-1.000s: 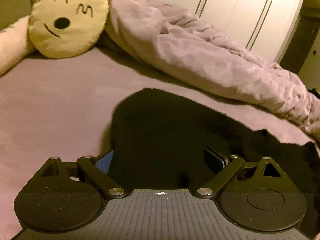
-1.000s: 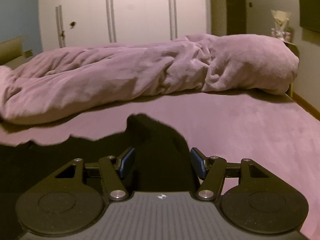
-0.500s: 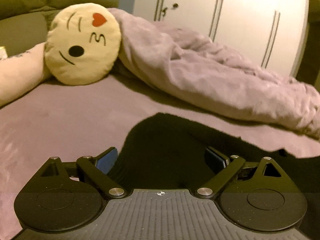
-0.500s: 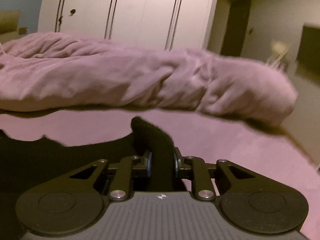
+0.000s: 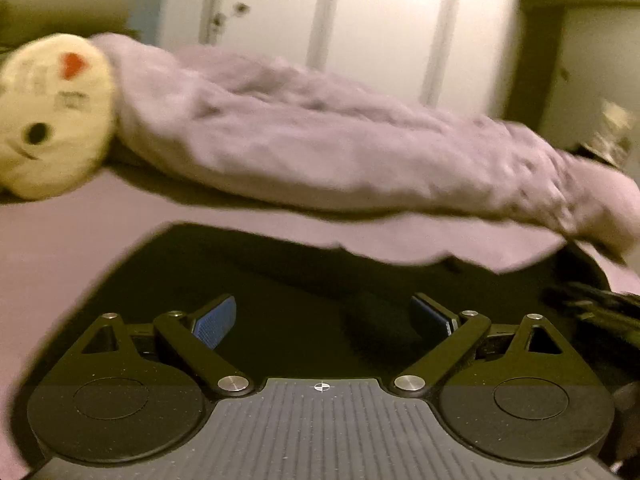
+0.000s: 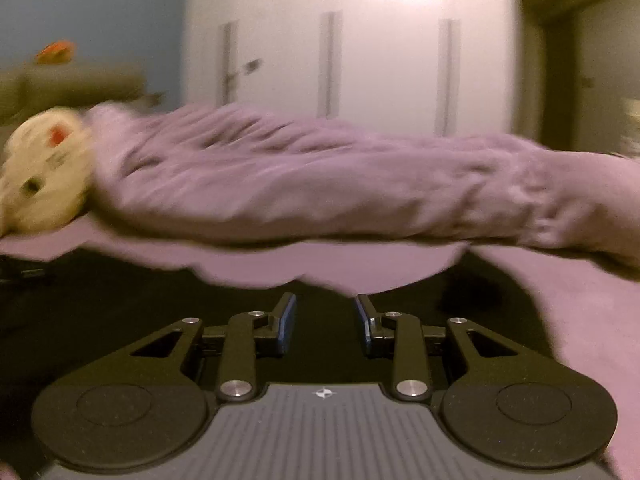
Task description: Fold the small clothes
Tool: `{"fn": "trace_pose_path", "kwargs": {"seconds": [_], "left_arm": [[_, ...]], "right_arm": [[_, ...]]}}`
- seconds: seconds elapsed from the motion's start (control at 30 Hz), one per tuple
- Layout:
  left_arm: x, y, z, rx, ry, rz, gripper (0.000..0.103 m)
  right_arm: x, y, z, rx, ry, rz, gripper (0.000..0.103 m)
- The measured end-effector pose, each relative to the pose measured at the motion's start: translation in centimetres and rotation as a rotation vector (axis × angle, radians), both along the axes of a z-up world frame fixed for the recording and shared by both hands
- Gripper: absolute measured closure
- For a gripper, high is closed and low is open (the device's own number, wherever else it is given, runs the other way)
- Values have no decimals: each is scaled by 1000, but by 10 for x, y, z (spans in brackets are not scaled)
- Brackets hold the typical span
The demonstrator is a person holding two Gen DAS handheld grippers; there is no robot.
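Observation:
A black garment (image 5: 280, 280) lies flat on the purple bed sheet (image 5: 60, 240); it also fills the lower part of the right wrist view (image 6: 100, 312). My left gripper (image 5: 324, 316) is open low over the garment, with blue pads (image 5: 214, 320) apart and a dark fold of cloth near the right pad. My right gripper (image 6: 326, 322) is partly open over the garment's far edge, holding nothing. Both views are blurred by motion.
A bunched purple blanket (image 5: 340, 148) lies across the back of the bed. A yellow emoji cushion (image 5: 48, 116) rests at the back left. White wardrobe doors (image 6: 340, 40) stand behind. The other gripper shows at the right edge of the left wrist view (image 5: 600, 308).
My right gripper was shut on a fold of the black garment half a second ago and has opened, letting it go. Both grippers have swung, and the views have shifted sideways.

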State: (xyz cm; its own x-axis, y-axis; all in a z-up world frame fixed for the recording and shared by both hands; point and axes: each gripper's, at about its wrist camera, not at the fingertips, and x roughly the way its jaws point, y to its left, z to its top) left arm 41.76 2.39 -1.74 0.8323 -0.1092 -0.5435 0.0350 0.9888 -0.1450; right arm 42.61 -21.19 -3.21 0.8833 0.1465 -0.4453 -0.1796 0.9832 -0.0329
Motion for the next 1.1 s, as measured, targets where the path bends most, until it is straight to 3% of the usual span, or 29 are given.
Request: {"fn": "trace_pose_path", "kwargs": {"seconds": [0.13, 0.27, 0.4, 0.57, 0.83, 0.9, 1.1], "left_arm": [[32, -23, -25, 5, 113, -62, 6], [62, -43, -51, 135, 174, -59, 6], [79, -55, -58, 215, 113, -56, 3], [97, -47, -70, 211, 112, 19, 0], [67, -42, -46, 226, 144, 41, 0], [50, -34, -41, 239, 157, 37, 0], [12, 7, -42, 227, 212, 102, 0]], "right_arm": [[18, 31, -22, -96, 105, 101, 78], [46, 38, -39, -189, 138, 72, 78], [73, 33, -48, -224, 121, 29, 79], [100, 11, -61, -145, 159, -59, 75], [81, 10, -54, -137, 129, -85, 60], [62, 5, -44, -95, 115, -79, 50], [-5, -10, -47, -53, 76, -82, 47]]}}
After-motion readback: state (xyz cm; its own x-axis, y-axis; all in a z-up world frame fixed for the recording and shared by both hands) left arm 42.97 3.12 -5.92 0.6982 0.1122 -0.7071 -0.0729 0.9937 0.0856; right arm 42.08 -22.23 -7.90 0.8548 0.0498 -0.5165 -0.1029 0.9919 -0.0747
